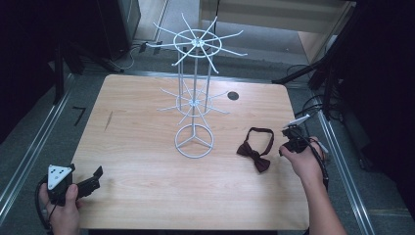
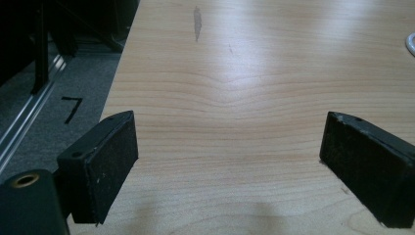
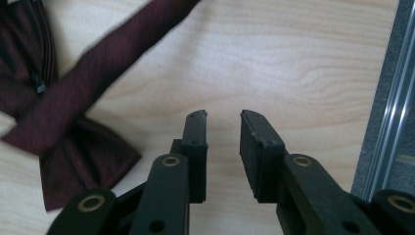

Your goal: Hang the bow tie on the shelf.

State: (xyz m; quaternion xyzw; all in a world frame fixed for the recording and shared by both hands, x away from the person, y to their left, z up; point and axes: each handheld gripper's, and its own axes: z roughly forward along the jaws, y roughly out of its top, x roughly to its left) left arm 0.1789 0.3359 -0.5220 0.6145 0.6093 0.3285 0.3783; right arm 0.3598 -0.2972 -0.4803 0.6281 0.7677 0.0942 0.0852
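Left gripper (image 2: 227, 161) jaws spread wide, empty, at bench (image 1: 147, 196) near-left corner. Right gripper (image 3: 222, 147) jaws narrowly parted, empty, beside bow tie (image 1: 256, 149) near right edge. Wire rack (image 1: 195, 93) mid-bench.

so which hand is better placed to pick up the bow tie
Right. The right tool sits just beside the bow tie near the table's right edge, jaws slightly apart and empty. The left tool is at the near left corner, open wide, far from the tie across the table.
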